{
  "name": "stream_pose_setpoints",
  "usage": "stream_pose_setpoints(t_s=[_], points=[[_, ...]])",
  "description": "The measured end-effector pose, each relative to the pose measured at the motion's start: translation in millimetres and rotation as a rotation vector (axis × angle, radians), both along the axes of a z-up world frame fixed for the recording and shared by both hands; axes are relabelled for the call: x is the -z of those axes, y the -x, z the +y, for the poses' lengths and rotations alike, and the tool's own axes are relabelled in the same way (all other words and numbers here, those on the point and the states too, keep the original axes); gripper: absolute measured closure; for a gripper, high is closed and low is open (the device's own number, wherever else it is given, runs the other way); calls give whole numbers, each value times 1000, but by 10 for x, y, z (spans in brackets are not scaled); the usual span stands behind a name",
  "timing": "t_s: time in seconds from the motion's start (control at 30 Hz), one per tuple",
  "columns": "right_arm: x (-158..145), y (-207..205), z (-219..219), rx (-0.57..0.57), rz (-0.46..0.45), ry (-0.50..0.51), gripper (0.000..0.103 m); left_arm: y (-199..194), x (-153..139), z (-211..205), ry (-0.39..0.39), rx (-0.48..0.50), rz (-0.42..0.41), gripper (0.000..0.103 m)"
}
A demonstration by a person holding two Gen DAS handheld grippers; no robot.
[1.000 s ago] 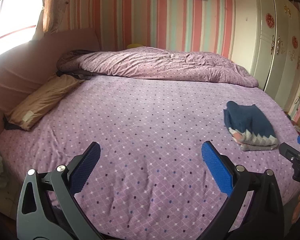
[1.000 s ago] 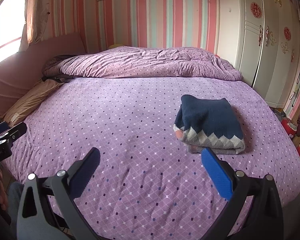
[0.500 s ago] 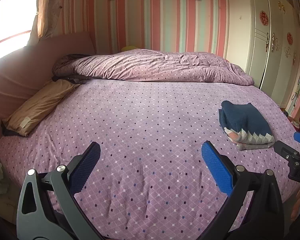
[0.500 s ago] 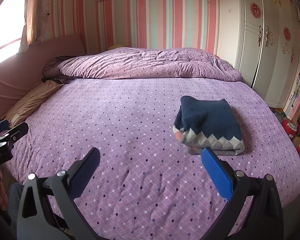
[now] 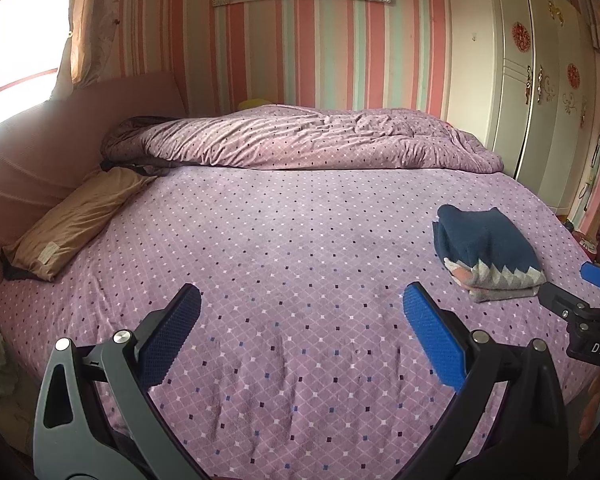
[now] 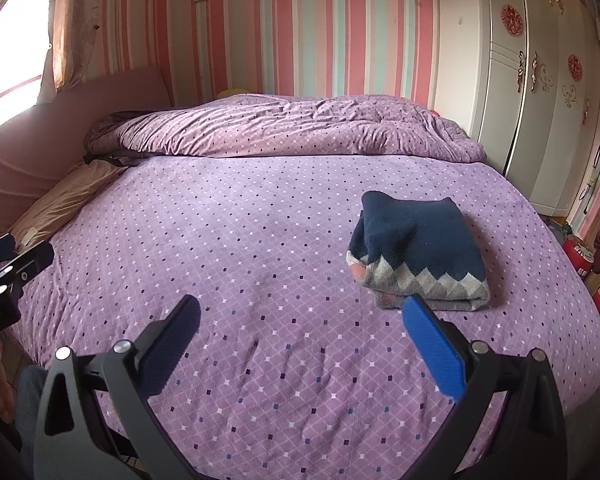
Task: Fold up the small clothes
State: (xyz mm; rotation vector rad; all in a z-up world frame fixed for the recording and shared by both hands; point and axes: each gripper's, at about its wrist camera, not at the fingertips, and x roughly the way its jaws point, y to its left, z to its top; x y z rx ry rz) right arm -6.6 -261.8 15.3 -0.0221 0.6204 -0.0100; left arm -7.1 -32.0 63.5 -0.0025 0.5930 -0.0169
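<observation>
On the purple dotted bedsheet (image 6: 236, 240), a navy knit sweater (image 6: 416, 244) with a grey zigzag hem lies folded into a compact bundle, well short of the rumpled duvet (image 6: 292, 128) heaped at the far side. It looks finished — edges tucked, nothing trailing. The right gripper (image 6: 300, 324) hangs just on the near side of the sweater, its blue-padded jaws spread wide and holding nothing; the left gripper (image 5: 300, 320) hovers farther off to the sweater's left, likewise wide apart and empty. No other small garment shows on the sheet, so nothing seems left to fold — unless more lies out of view.
</observation>
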Motion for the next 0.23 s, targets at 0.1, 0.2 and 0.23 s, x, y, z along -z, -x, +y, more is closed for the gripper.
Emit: stream_pose_setpoints(t_s=[0.1,0.2,0.23], points=[[18,-6,-5,0,4,-1,2,-23,15,16,8,-1,13,3],[42,-17,-4,1,9,-3,2,-33,32,28,6,-7,17,3],[48,-19,2,0,11,-4,2,-34,36,31,4,-9,17,3]])
